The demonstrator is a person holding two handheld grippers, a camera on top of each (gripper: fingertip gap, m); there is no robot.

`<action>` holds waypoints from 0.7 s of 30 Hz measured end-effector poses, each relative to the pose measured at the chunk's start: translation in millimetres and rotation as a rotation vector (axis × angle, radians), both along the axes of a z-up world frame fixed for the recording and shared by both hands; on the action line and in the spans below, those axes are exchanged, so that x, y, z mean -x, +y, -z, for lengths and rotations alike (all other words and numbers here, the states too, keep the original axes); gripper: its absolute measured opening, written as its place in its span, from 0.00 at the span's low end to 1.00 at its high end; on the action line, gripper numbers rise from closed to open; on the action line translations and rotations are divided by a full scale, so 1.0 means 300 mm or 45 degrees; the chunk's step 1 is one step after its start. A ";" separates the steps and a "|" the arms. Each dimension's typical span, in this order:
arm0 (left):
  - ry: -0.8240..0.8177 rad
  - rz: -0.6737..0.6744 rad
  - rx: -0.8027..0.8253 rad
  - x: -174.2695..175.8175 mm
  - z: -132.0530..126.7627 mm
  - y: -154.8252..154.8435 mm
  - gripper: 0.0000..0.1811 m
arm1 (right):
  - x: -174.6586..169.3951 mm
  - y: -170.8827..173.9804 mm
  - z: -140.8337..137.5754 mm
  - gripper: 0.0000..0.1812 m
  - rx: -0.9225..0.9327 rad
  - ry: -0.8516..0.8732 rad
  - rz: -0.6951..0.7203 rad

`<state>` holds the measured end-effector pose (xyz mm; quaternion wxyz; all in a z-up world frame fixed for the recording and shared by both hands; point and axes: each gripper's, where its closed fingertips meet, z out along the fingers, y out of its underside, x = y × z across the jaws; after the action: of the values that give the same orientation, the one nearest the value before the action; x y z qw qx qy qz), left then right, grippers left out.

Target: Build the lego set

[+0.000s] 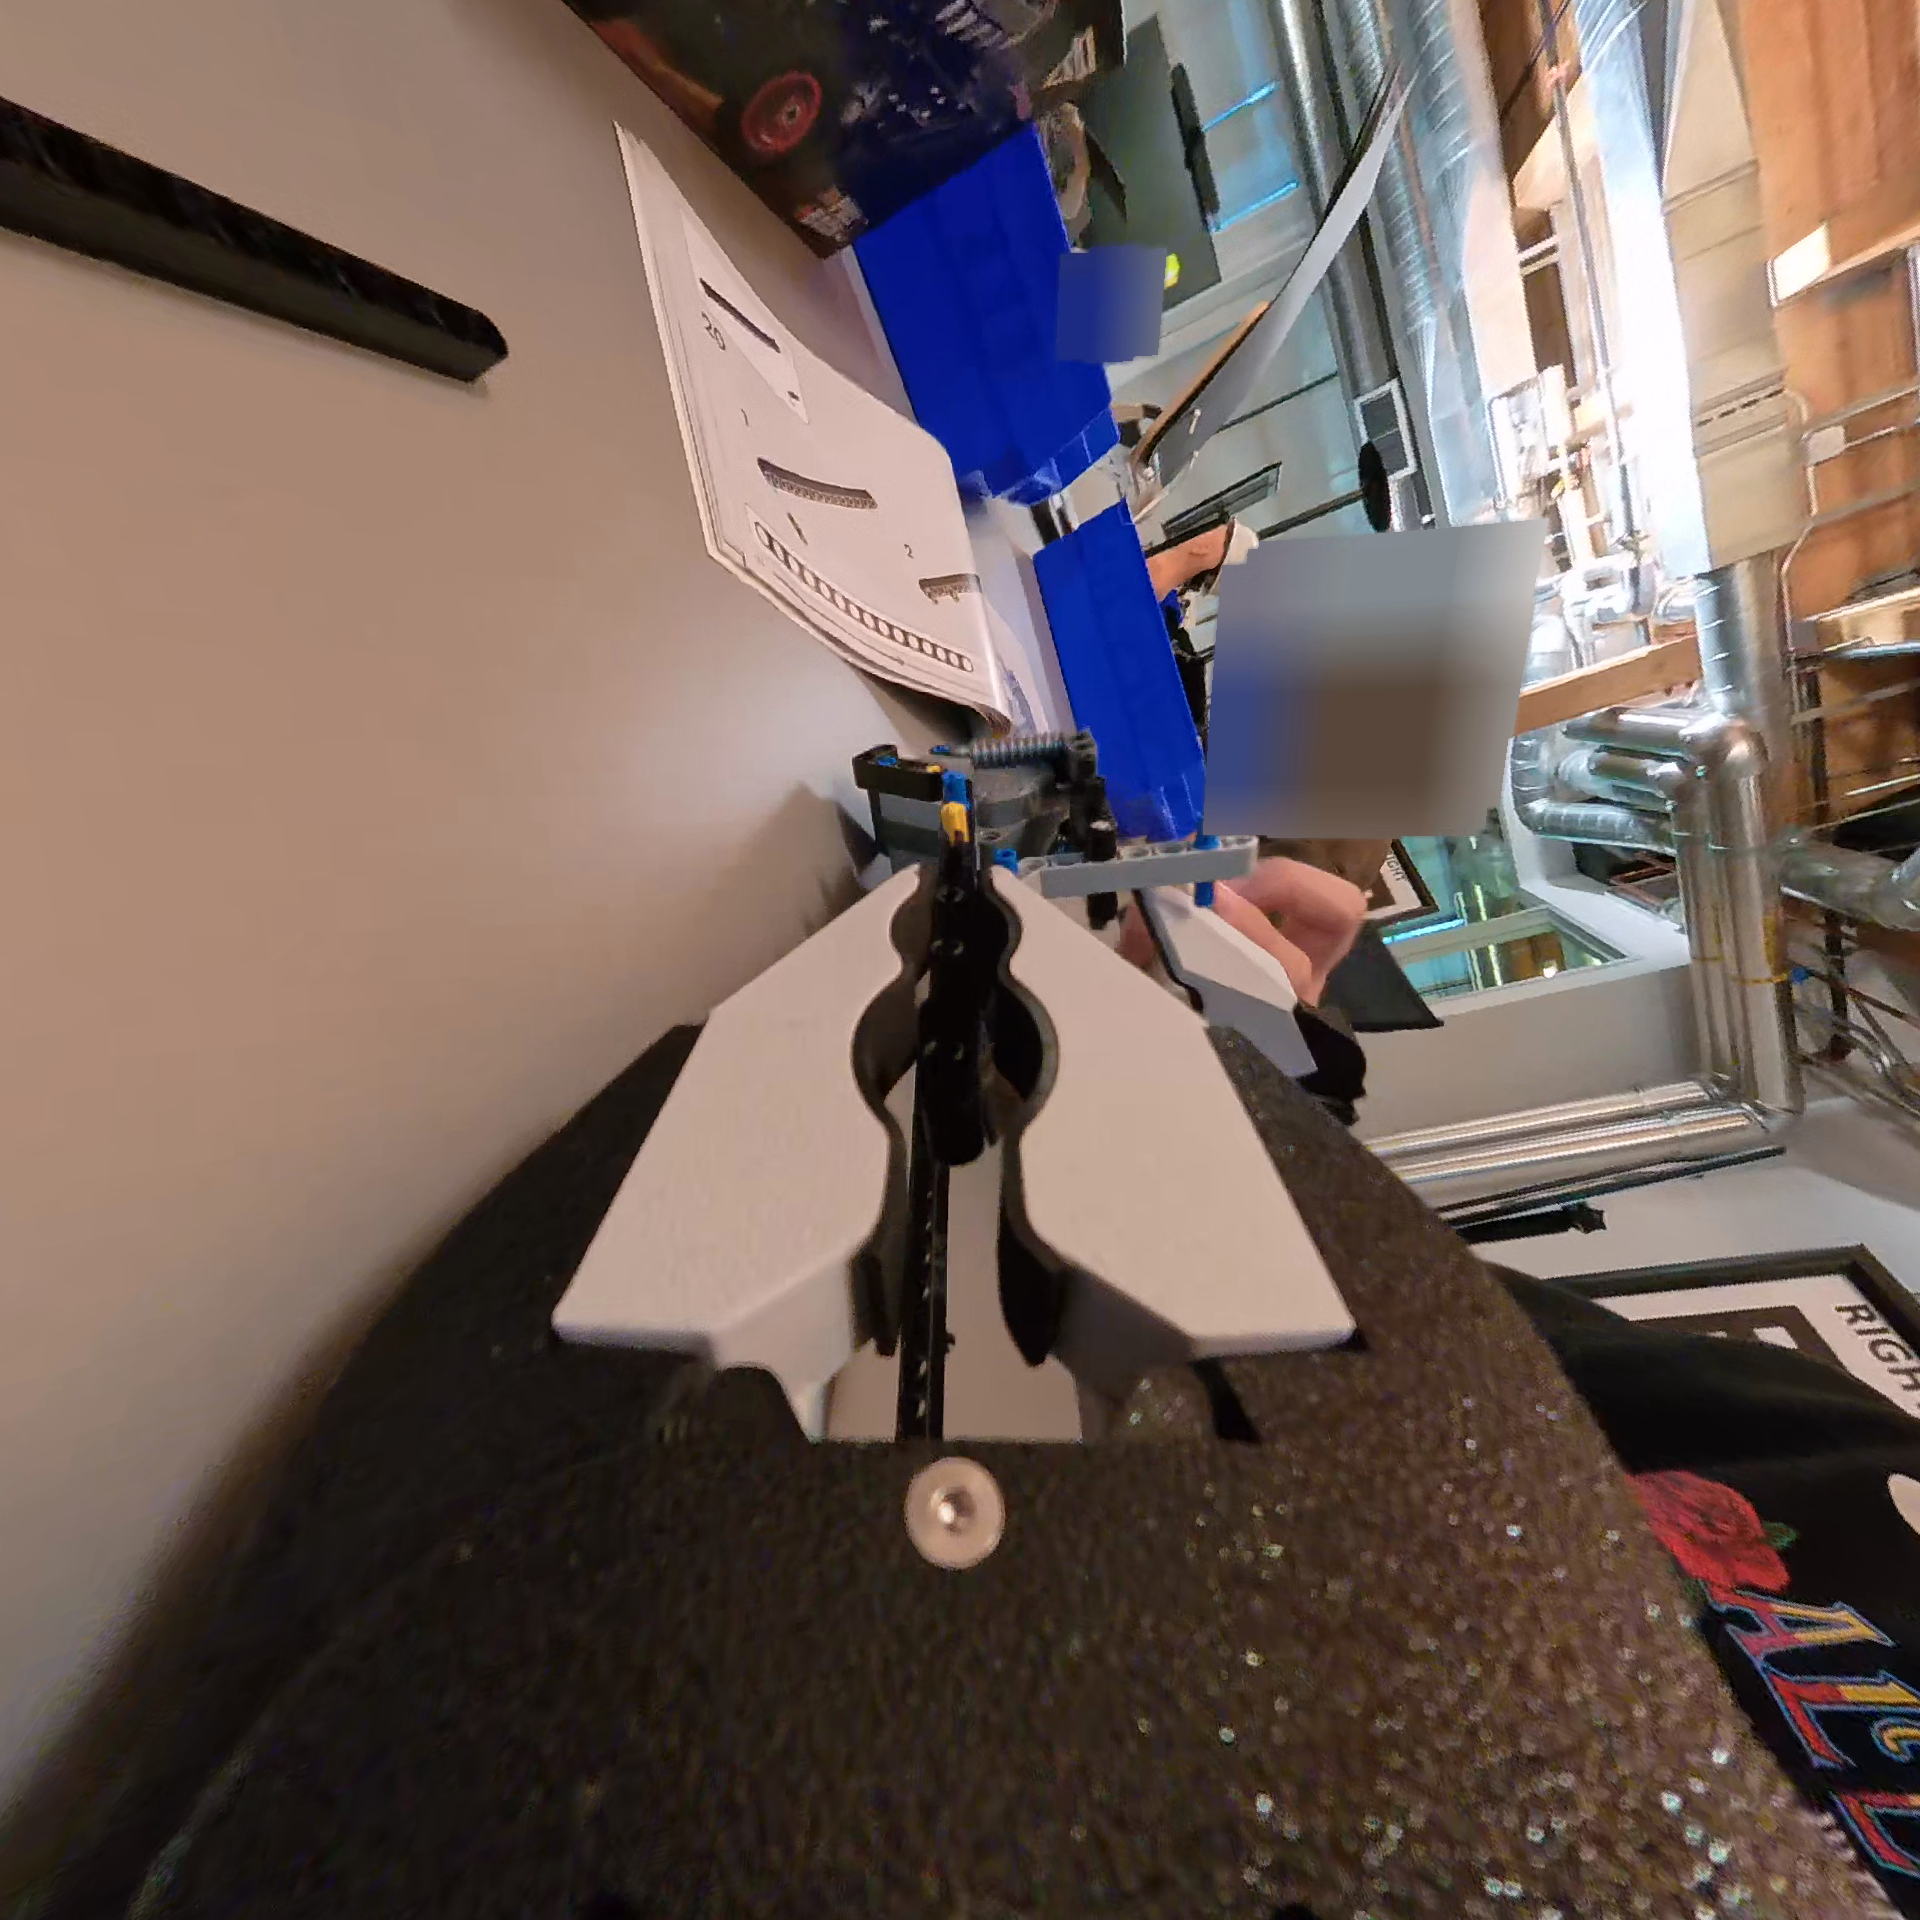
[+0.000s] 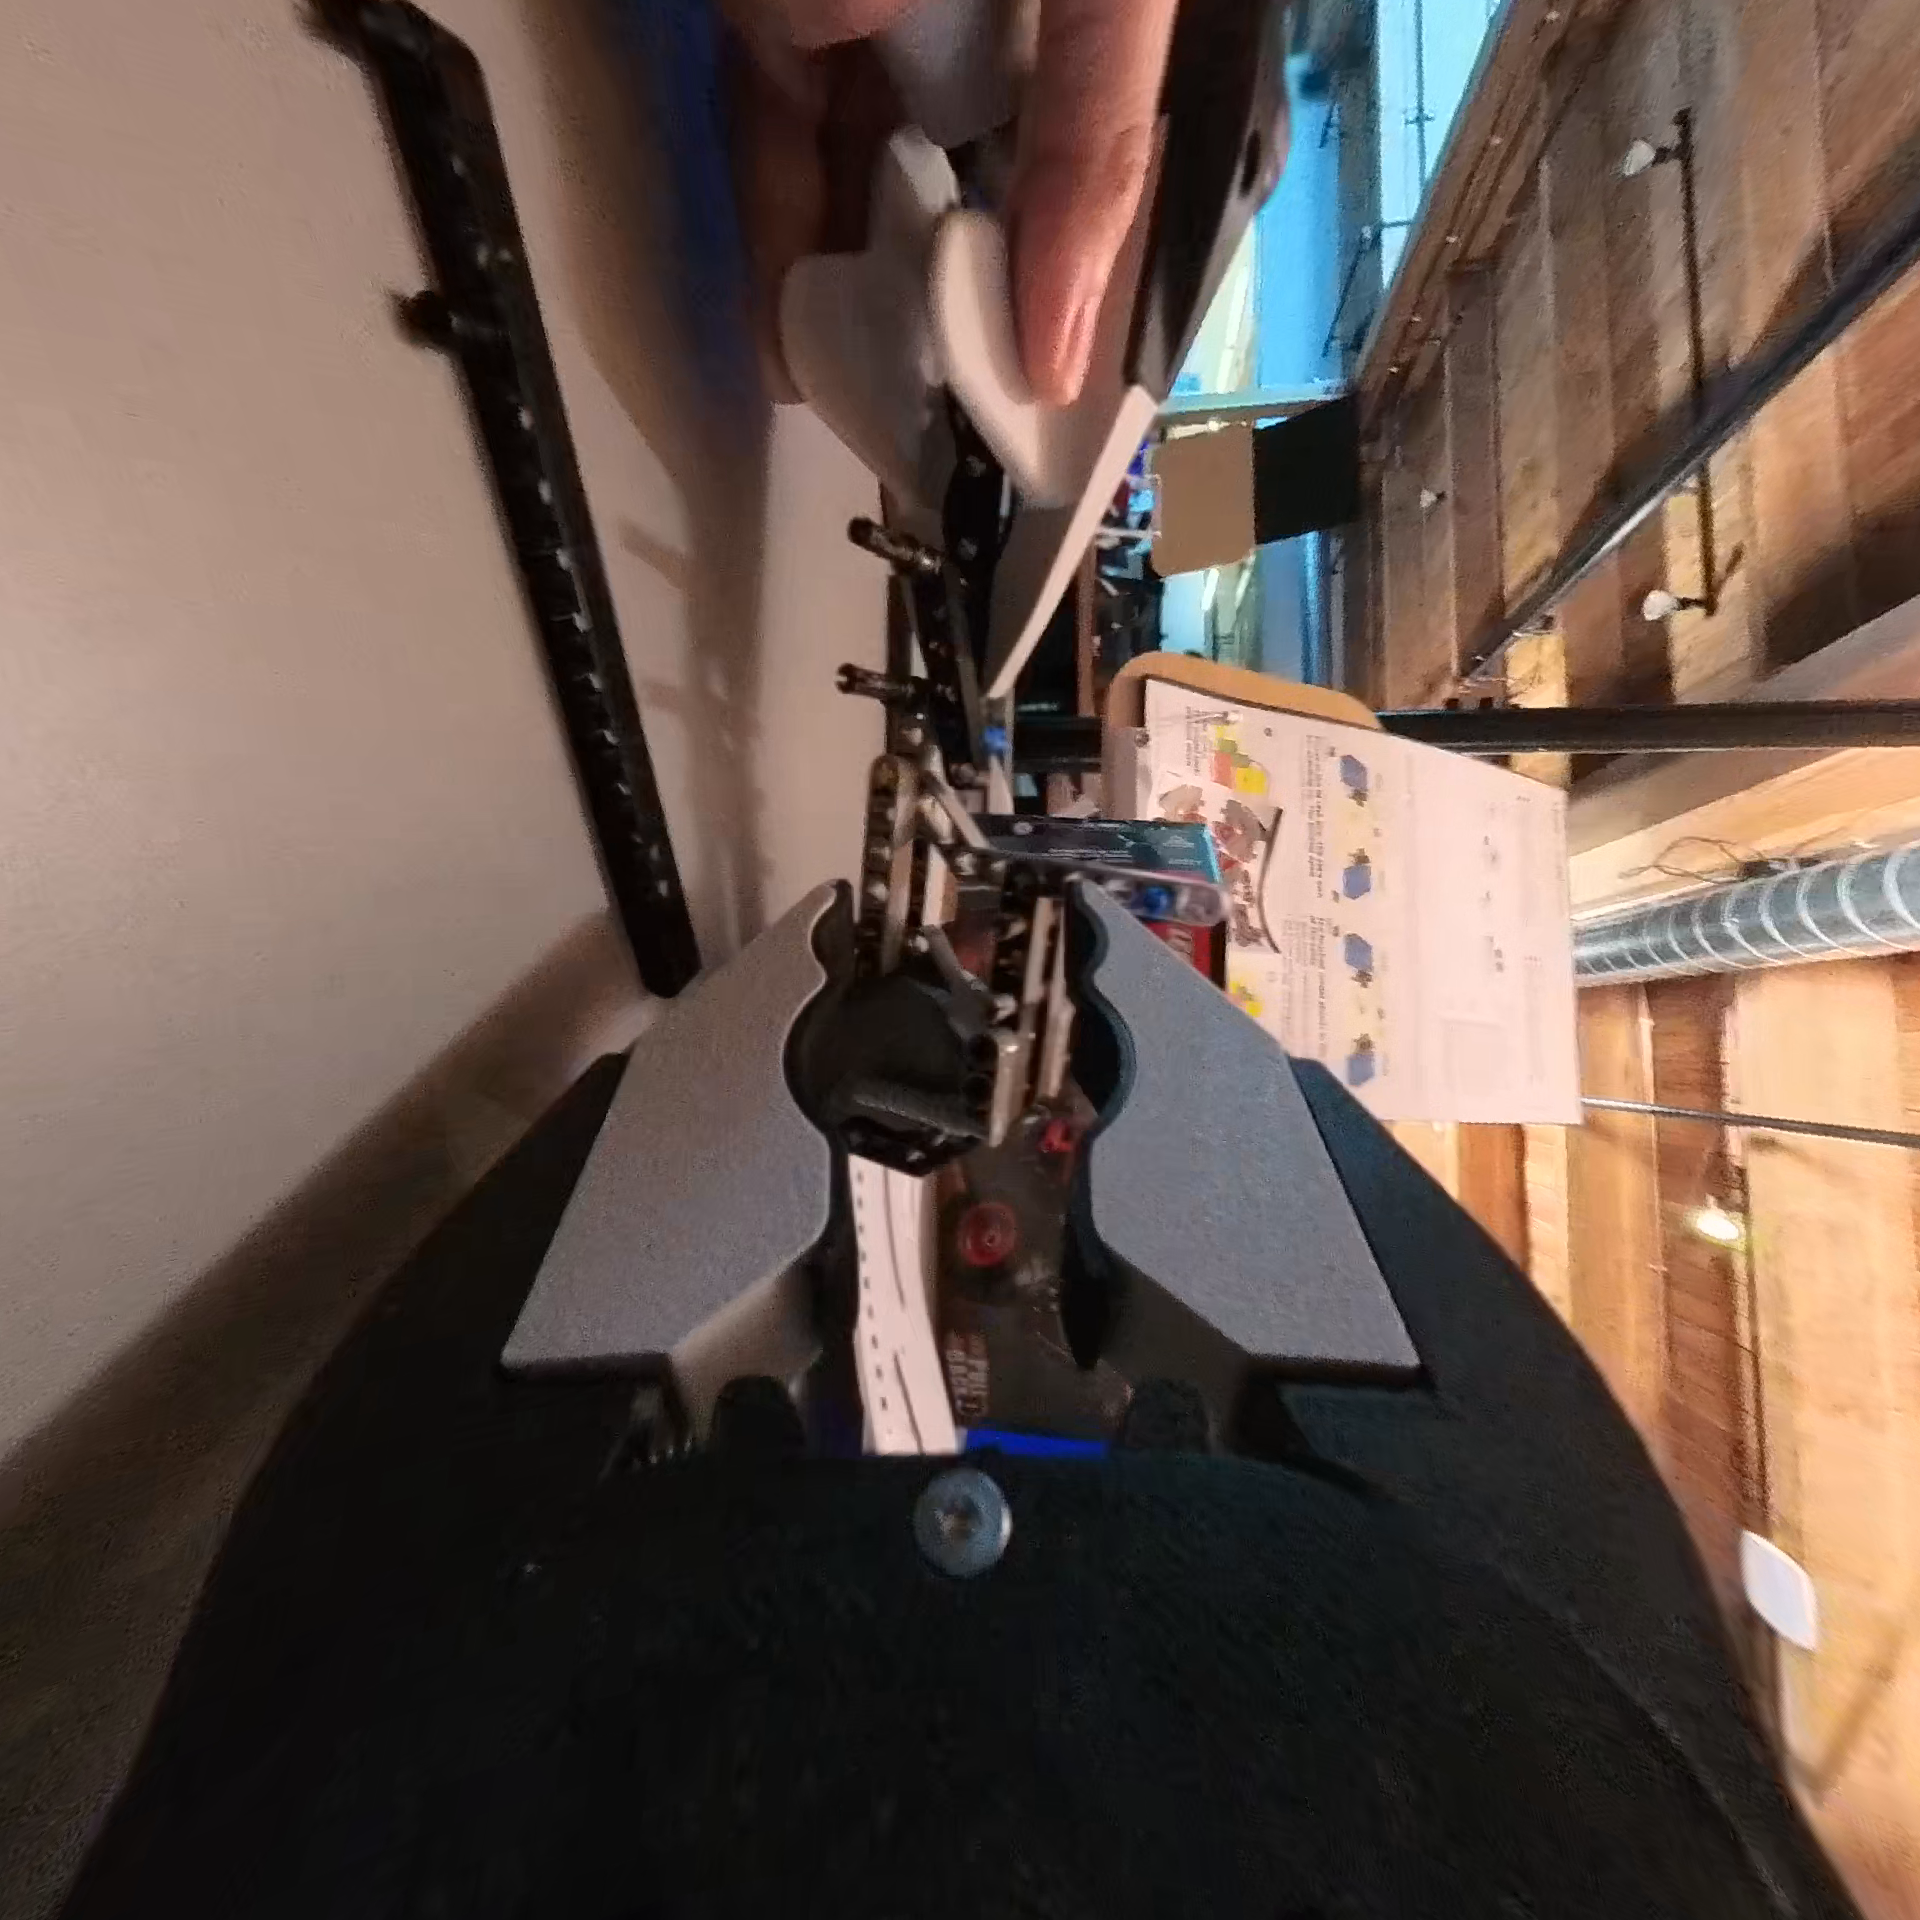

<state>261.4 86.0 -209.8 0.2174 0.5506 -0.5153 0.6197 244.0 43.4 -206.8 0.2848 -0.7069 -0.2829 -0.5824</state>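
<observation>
In the left wrist view my left gripper [image 1: 954, 885] is shut on a long black beam [image 1: 940, 1039] that runs back between its grey fingers. The beam's front end meets a small grey and black lego assembly [image 1: 987, 795] with a spring on it. The tip of my right gripper [image 1: 1226, 961], with a hand behind it, holds that assembly from the far side. In the right wrist view my right gripper [image 2: 956, 906] is shut on the assembly [image 2: 935, 1039]. The left gripper [image 2: 997, 374] holds the black beam with pins [image 2: 925, 665] just beyond it.
A second long black beam [image 1: 249, 260] lies loose on the pale table [image 1: 312, 727], and also shows in the right wrist view [image 2: 540, 499]. An open instruction booklet [image 1: 831, 488], two blue bins [image 1: 987, 312] and the set's box [image 1: 852, 83] stand behind. A printed sheet [image 2: 1351, 914] hangs beyond.
</observation>
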 end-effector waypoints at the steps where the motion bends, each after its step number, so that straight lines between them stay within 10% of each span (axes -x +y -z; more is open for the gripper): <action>1: 0.012 0.021 -0.015 0.011 0.005 -0.003 0.03 | -0.005 0.000 0.015 0.23 0.012 0.022 -0.009; 21: -0.272 0.250 -0.668 0.010 0.113 0.071 0.08 | -0.042 0.093 0.049 0.18 0.192 -0.090 -0.157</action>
<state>258.3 107.5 -243.9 0.0712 0.4672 -0.7285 0.4959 256.6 71.2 -221.5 0.2560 -0.6866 -0.3790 -0.5652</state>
